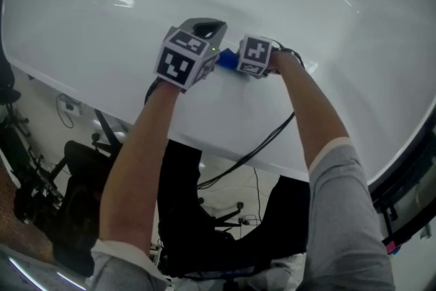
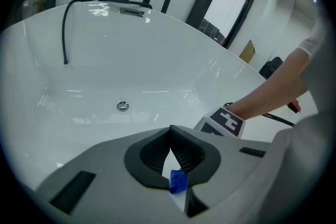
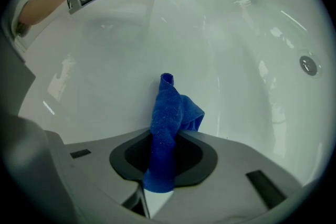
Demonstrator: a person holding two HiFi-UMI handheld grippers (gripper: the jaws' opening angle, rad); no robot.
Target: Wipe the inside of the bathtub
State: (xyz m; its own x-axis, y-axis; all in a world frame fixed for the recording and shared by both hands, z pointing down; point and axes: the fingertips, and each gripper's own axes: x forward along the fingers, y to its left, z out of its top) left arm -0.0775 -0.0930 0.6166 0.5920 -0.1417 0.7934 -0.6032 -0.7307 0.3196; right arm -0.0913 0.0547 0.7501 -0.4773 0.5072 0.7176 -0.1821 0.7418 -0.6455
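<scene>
Cloth [image 3: 169,113], blue and bunched, is clamped in the right tongs [image 3: 164,136]. The jaws are clenched on its middle, w/ one twisted end poking out ahead of the tips and the other end hanging back behind the pads. Just ahead of those tips is the white bathtub [image 3: 105,60] wall. The cloth's free end looks to be at or v. near the surface, but I can't tell if it really presses. The left tongs [image 2: 169,131] sit just beside the right tongs, on their left, jaws closed tip to tip w/ nothing clearly pinched. A scrap of blue shows low in the gap behind the pads, prob. the same cloth seen through it. The drain [image 2: 123,106] lies well ahead of the left tongs, down on the tub floor, and off to the front-right of the right tongs. Step in hand, as I read it: start of a wiping pass on the near inner wall, cloth gripped and brought to the surface. Most of the tub ahead of both tongs looks not yet covered. Next move calls for pushing the right tongs fwd so the loose end flattens on the wall, then sweeping sideways and down toward the drain. Grip must stay firm, since only a narrow bunch is held and drag could pull it out. The left tongs need to keep clear of the sweep.
</scene>
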